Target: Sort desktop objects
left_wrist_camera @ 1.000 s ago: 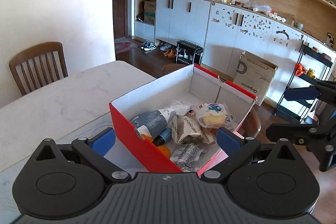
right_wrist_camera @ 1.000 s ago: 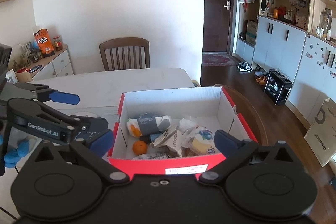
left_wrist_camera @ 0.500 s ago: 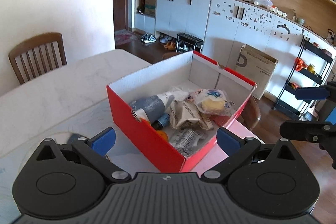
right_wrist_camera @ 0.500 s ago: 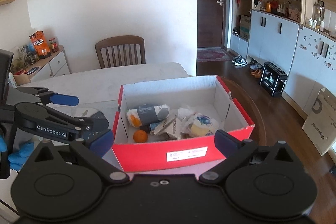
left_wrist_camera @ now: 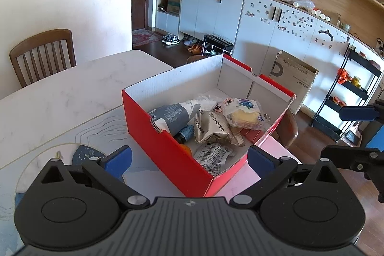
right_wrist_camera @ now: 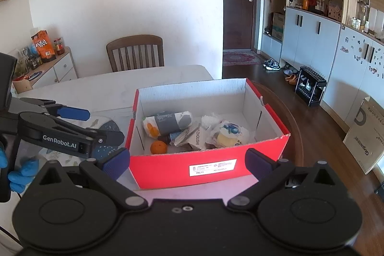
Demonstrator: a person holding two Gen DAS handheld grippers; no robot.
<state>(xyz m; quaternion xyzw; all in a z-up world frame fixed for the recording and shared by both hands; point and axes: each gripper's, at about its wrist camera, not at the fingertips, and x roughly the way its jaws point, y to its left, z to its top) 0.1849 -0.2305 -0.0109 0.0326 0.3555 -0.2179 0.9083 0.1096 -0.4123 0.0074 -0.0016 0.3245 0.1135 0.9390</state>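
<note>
A red cardboard box stands on the white marble table. Inside lie a grey tube, a small orange, a silver snack packet, a wrapped yellow cake and a small dark bottle. My left gripper is open and empty, held back from the box's near corner. My right gripper is open and empty, just in front of the box's labelled side. The left gripper also shows in the right wrist view.
A dark blue coaster lies on the patterned mat left of the box. Wooden chairs stand at the table's far side. A brown chair and a cardboard carton stand beyond the table edge.
Both grippers have drawn back and up from the box, which now looks smaller and farther away. Both stay open. The box's contents have not moved.
</note>
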